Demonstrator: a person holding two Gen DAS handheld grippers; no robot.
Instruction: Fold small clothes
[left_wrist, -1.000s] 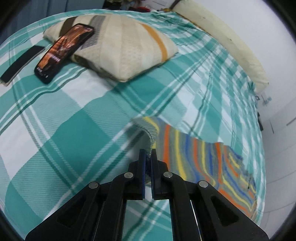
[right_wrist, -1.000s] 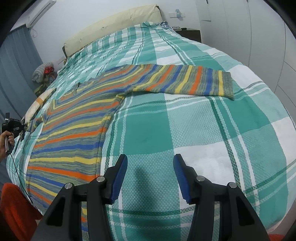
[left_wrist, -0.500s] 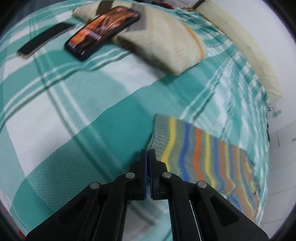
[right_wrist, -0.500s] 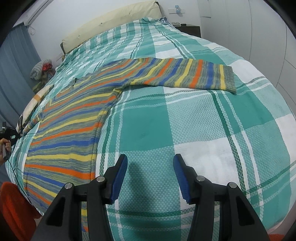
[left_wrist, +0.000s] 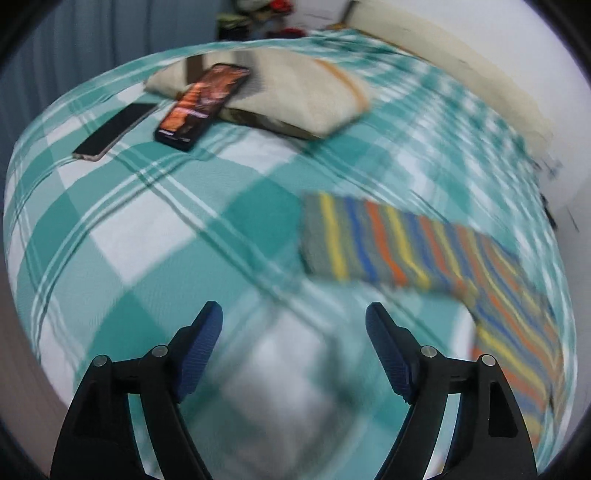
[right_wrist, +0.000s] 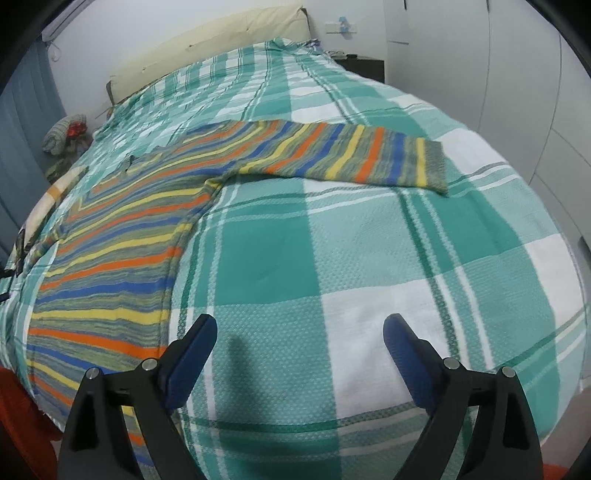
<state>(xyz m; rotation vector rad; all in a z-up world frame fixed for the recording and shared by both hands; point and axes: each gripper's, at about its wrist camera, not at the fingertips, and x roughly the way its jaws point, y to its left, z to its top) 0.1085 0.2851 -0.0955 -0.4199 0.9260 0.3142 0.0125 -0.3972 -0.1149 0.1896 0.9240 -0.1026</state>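
Observation:
A striped knit sweater (right_wrist: 122, 236) in orange, yellow, blue and grey lies flat on the green plaid bedspread (right_wrist: 280, 266). Its right sleeve (right_wrist: 354, 155) stretches out toward the right edge of the bed. In the left wrist view the other sleeve (left_wrist: 373, 240) lies flat, its cuff pointing left. My left gripper (left_wrist: 293, 321) is open and empty, hovering over bare bedspread (left_wrist: 147, 236) short of that cuff. My right gripper (right_wrist: 299, 332) is open and empty above the bedspread, right of the sweater's body.
A beige pillow (left_wrist: 295, 99) lies at the far side with a lit phone (left_wrist: 203, 105) leaning on it and a second dark phone (left_wrist: 114, 131) beside it. A cream headboard (right_wrist: 207, 48) and white wall stand behind. An orange object (right_wrist: 18, 417) sits at the bed's near left corner.
My left gripper let go of the sleeve cuff, opened wide and drew back; the sleeve now lies flat. The right gripper has opened a little wider and barely moved.

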